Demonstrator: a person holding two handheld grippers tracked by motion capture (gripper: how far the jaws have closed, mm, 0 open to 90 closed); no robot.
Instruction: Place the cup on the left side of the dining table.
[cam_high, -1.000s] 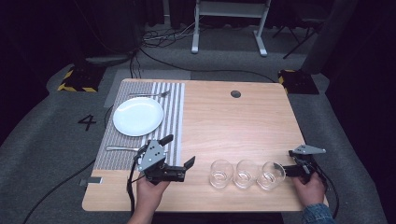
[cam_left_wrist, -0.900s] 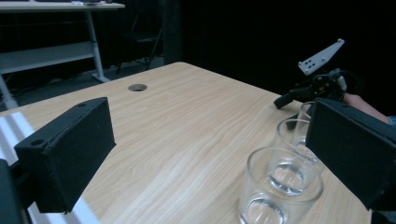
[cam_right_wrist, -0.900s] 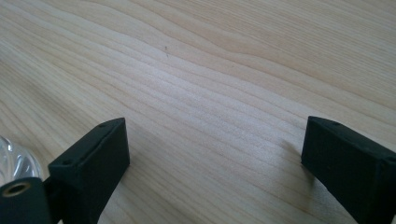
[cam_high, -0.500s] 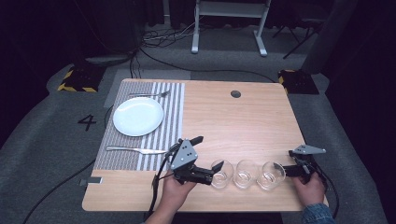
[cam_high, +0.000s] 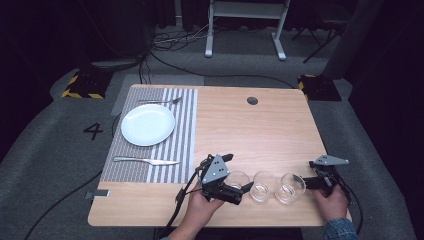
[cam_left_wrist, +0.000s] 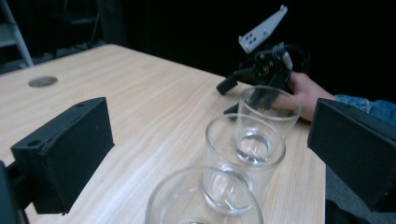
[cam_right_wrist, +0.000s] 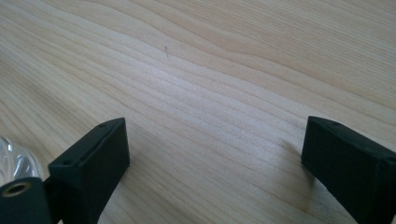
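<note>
Left gripper (cam_high: 239, 186), jaws spread wide, is closing in on the nearest glass (cam_high: 237, 182) of three in a row. Right gripper (cam_high: 309, 181), also spread & empty, is waiting beside the far glass (cam_high: 291, 187). Glass prob. light, rigid, slick, breakable; best gripped mid-wall, gently.

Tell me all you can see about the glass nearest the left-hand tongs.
The nearest glass is a short, clear tumbler with a thick base, upright and looking empty. It stands on the wooden table near the front edge, at the left end of a row of three glasses, close beside the middle glass; whether they touch is unclear. The left tongs are open, with one jaw on either side of it, and in the left gripper view neither jaw presses on it.
</note>
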